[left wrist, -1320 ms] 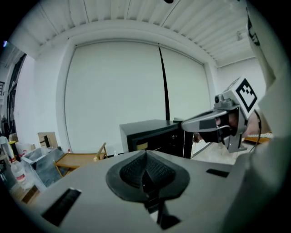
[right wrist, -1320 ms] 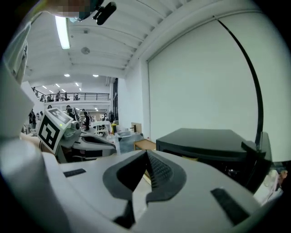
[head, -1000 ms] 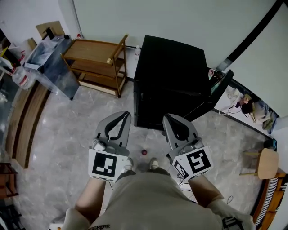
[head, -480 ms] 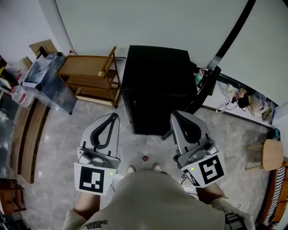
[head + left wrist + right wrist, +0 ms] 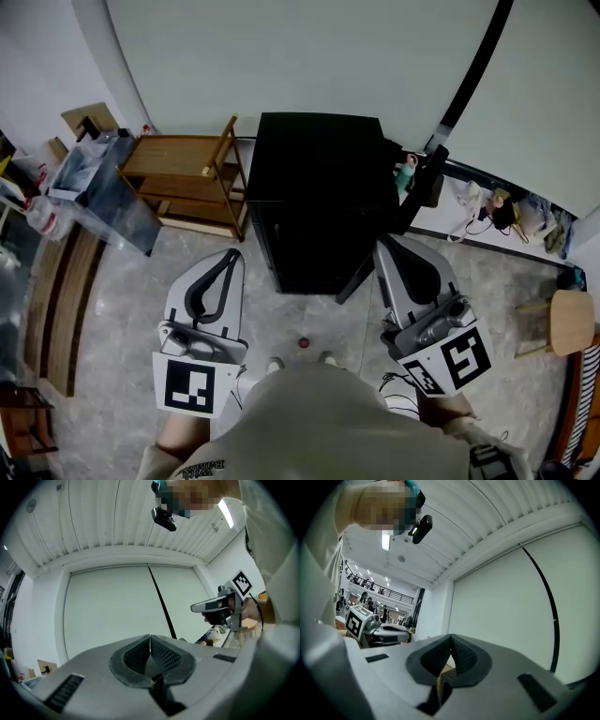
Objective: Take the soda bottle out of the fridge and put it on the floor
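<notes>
room: grey marble floor (image 5: pixel 122 281), white wall | fridge (image 5: pixel 319 178): black, upright against the wall, inside too dark to read | soda bottle: not made out in any view, axis cannot be told | wooden trolley (image 5: pixel 183 159), clear bin (image 5: pixel 103 183): left of fridge | left gripper (image 5: pixel 228 258): jaws pressed together, nothing between | right gripper (image 5: pixel 386 242): likewise

The black fridge (image 5: pixel 323 202) hides its inside; the red speck (image 5: pixel 303 343) on the floor (image 5: pixel 122 309) is too small to identify.
</notes>
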